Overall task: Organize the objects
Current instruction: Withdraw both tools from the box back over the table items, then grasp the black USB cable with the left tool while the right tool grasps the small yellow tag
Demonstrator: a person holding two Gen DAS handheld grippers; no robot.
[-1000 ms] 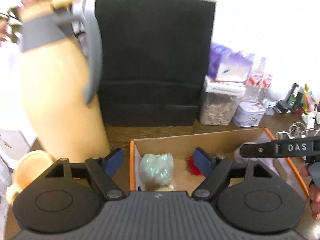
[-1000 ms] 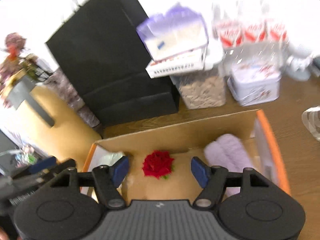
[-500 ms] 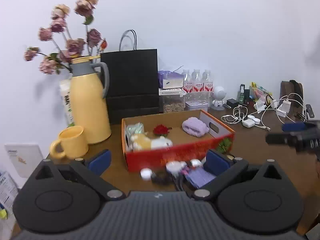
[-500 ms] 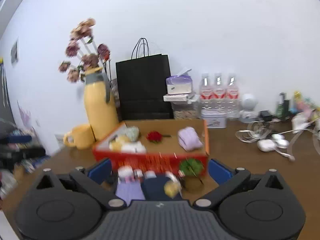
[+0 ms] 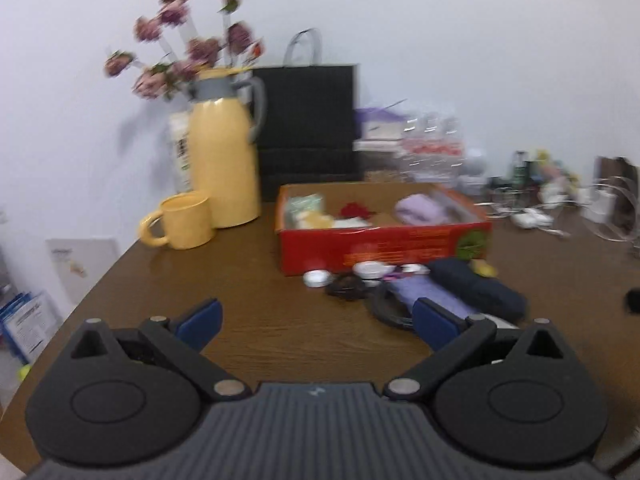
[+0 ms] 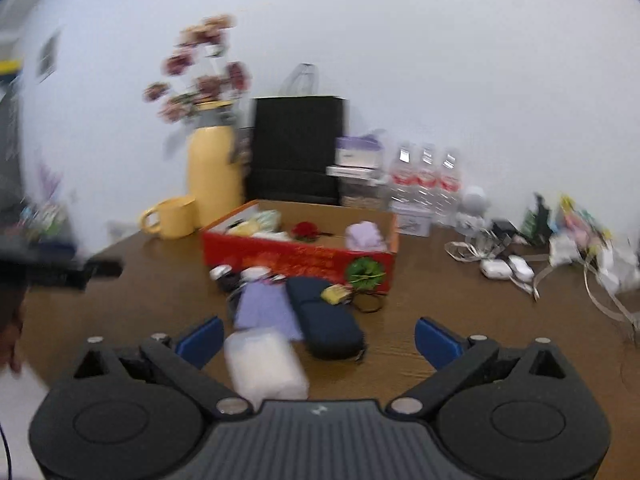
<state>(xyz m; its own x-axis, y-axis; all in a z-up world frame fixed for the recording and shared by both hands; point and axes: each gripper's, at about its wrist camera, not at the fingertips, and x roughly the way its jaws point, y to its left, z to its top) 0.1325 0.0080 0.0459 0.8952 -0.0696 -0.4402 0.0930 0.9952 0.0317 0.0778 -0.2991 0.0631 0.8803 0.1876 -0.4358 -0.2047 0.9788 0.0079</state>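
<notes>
Two grippers are held above the near part of the brown wooden table, nothing between the spread blue fingertips of left gripper or right gripper. Mid-table, the red cardboard box is seen holding a red flower and a lilac cloth roll. Near its front wall are laid a dark blue zip case, a lilac cloth and small white lids. A yellow mug and yellow thermos jug are stood far left.
</notes>
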